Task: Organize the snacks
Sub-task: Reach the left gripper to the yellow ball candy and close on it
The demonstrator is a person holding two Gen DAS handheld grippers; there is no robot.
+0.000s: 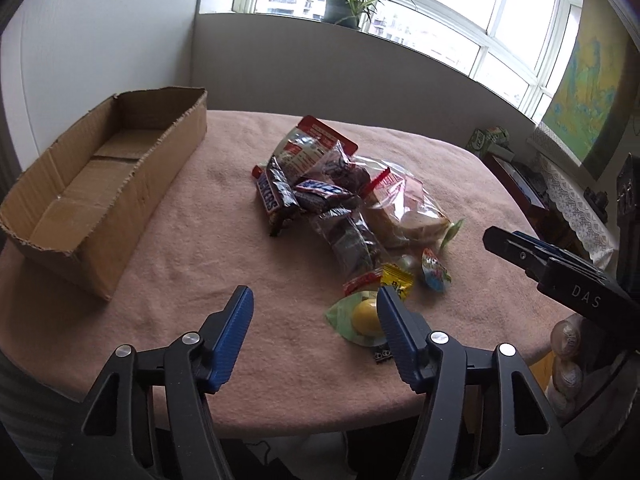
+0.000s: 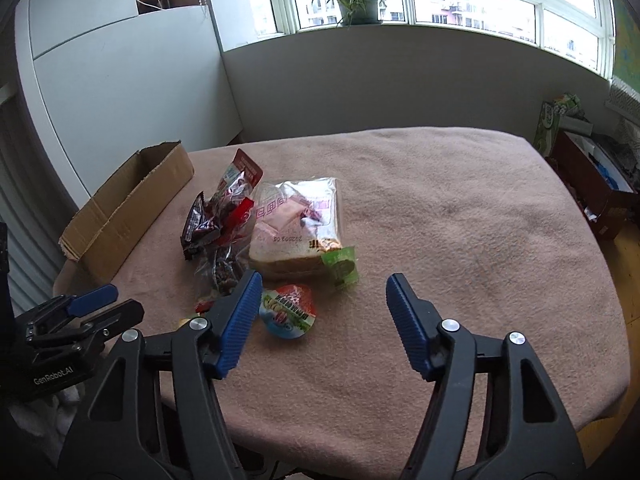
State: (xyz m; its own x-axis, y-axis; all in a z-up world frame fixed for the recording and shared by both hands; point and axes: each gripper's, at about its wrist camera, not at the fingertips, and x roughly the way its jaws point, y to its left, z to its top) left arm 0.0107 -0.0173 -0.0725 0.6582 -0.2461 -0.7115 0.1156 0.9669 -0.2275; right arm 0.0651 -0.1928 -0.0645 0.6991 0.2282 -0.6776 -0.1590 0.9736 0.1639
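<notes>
Both ribbed blue claws [image 1: 315, 334] [image 2: 322, 322] gape empty above crinkly snack wrappers [image 1: 320, 200].

Daylight comes in through the big windows [image 1: 420, 12] at the back, and the glass is so bright that it looks almost white. The room inside is softer and a bit grey. The pink worktop [image 2: 460, 220] is evenly lit, with only faint shadows under the snacks [image 1: 320, 200]. Both pictures bulge like a fish's eye, so straight lines bend near the edges. The corners go dark. The middle looks sharp, and the edges look a little smeared.
</notes>
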